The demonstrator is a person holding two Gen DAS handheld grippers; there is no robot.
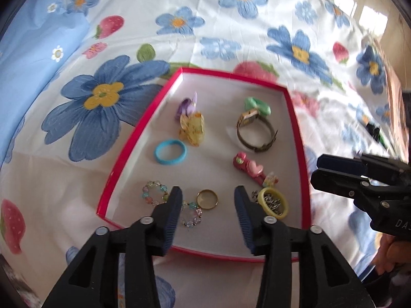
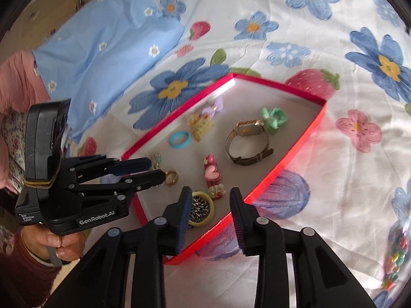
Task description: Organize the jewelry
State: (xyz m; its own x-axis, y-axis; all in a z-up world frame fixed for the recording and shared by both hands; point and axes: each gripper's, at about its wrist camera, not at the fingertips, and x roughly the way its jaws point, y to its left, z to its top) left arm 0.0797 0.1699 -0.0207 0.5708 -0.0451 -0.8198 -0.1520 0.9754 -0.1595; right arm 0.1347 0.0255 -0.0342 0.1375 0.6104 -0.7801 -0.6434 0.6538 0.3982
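Note:
A red-rimmed shallow box (image 1: 120,159) (image 2: 295,159) lies on a flowered bedsheet. It holds a watch (image 1: 254,128) (image 2: 246,141), a blue ring (image 1: 170,152) (image 2: 179,140), a gold ring (image 1: 207,199) (image 2: 171,177), a yellow clip (image 1: 192,128), a purple clip (image 1: 187,105), a green bow (image 1: 258,105) (image 2: 273,119), a pink hair clip (image 1: 248,166) (image 2: 212,172), bead bracelets (image 1: 154,192) and a yellow ring with a chain (image 1: 273,202) (image 2: 201,209). My left gripper (image 1: 208,205) (image 2: 154,169) is open and empty over the gold ring. My right gripper (image 2: 209,210) (image 1: 314,172) is open and empty over the box's near edge.
A blue pillow (image 2: 108,41) (image 1: 28,59) lies at the far left. A bag of colourful pieces (image 2: 395,256) sits at the right edge. The person's hand (image 2: 59,243) holds the left gripper's handle.

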